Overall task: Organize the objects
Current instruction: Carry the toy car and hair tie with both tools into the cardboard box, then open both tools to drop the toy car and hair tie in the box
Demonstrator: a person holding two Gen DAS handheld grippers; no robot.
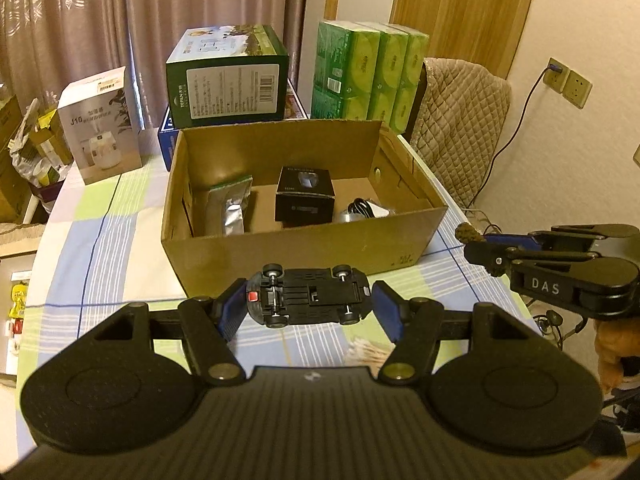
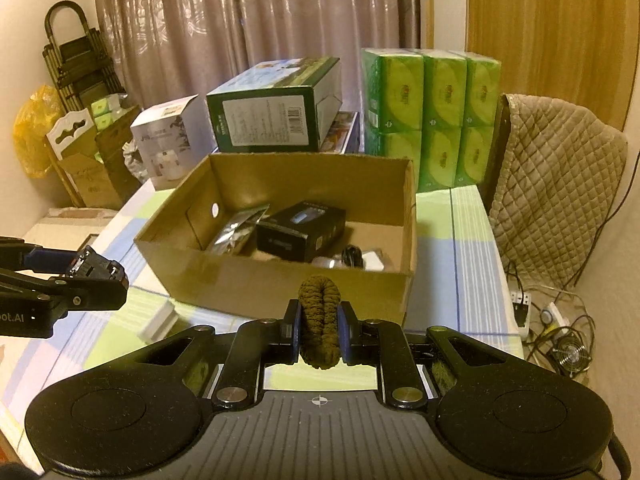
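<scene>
left wrist view: left hand-held gripper (image 1: 308, 306) pinches a black toy car (image 1: 308, 298) end to end between its blue pads, car on its side with chassis and wheels facing the camera, hanging over the checked tabletop (image 1: 100, 240) just short of the cardboard box (image 1: 304, 248). right wrist view: right hand-held gripper (image 2: 320, 330) is pressed nearly together on a dark brown braided loop (image 2: 319, 320), maybe a scrunchie or cord, hard to tell in this light, also just before the box front wall. box already holds a black carton (image 1: 305, 196), a foil pouch (image 1: 230, 210) and a cable bundle (image 1: 362, 209). risks: car is held only by its bumpers, so a tilt could let it twist out; coming in low could clip the front wall and shove the box; both grippers close together could bump over the opening; dropped car could land on the carton and roll.
</scene>
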